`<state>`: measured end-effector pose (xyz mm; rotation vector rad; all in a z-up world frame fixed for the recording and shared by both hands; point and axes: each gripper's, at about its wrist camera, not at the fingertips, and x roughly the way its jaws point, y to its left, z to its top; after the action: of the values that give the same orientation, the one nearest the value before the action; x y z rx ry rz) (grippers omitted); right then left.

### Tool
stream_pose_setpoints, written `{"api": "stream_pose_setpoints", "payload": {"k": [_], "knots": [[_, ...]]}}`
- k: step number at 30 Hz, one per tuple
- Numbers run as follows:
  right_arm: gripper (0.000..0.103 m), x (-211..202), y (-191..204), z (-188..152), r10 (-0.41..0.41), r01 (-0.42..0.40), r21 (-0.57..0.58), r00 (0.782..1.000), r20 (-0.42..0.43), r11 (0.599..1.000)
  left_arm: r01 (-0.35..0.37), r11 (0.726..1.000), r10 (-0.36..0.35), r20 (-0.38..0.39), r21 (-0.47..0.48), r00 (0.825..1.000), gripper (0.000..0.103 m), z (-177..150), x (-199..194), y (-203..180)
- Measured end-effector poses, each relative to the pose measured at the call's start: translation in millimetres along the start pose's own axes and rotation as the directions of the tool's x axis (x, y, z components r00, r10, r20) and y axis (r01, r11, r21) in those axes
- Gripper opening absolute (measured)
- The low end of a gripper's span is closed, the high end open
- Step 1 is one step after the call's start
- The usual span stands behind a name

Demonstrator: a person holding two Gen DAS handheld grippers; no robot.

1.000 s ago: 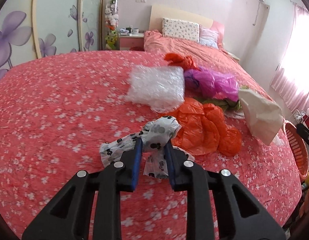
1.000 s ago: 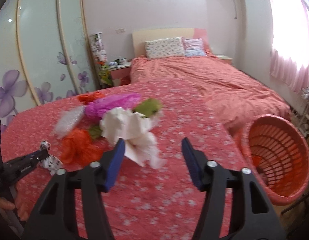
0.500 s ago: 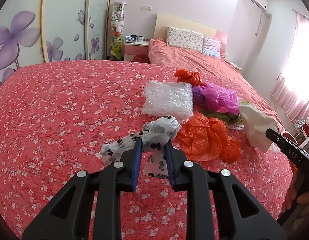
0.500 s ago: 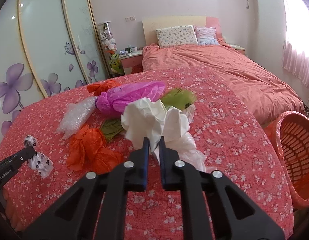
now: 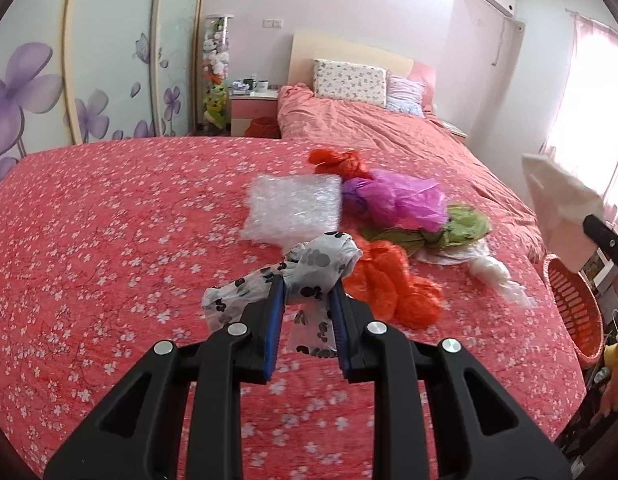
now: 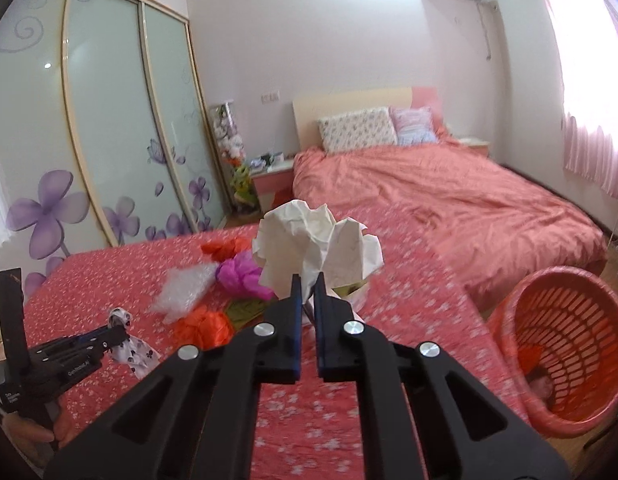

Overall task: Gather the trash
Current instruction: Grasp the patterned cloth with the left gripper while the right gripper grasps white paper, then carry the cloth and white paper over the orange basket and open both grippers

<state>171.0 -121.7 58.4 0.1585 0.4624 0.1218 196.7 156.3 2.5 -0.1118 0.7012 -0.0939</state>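
Observation:
My left gripper point(image 5: 307, 286) is shut on a white plastic bag with black spots point(image 5: 309, 268) and holds it just above the red floral bedspread point(image 5: 109, 240). My right gripper point(image 6: 308, 284) is shut on a crumpled white paper bag point(image 6: 317, 240), lifted clear of the bed; it also shows at the right edge of the left wrist view point(image 5: 557, 204). An orange mesh basket point(image 6: 565, 344) stands on the floor to the right of the bed, with some trash inside.
Left on the bedspread are a bubble wrap sheet point(image 5: 297, 208), a magenta bag point(image 5: 397, 196), orange bags point(image 5: 393, 284), a green bag point(image 5: 461, 226) and a white bag point(image 5: 493, 272). A second bed point(image 6: 449, 200) and sliding wardrobe doors point(image 6: 109, 140) stand behind.
My right gripper closed on the white paper bag and lifted it off the bed, toward the basket side. My left gripper kept its hold on the spotted bag and rose a little.

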Motion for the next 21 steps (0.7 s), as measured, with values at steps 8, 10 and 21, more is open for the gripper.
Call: {"api": "stream_pose_setpoints", "payload": {"k": [8, 10, 21], "knots": [[0.007, -19, -33, -2, -0.068, 0.068, 0.031, 0.998, 0.016, 0.997, 0.04, 0.998, -0.041, 0.022, 0.057, 0.999, 0.023, 8, -7, -39], [0.007, -21, -40, -3, -0.084, 0.083, 0.039, 0.996, 0.016, 0.996, 0.054, 0.996, -0.056, 0.028, 0.076, 0.998, 0.023, 10, -9, -51], [0.007, -37, -87, -13, -0.157, 0.154, 0.098, 0.987, 0.021, 0.983, 0.155, 0.973, -0.166, 0.051, 0.173, 0.985, 0.023, 21, -15, -124]]}}
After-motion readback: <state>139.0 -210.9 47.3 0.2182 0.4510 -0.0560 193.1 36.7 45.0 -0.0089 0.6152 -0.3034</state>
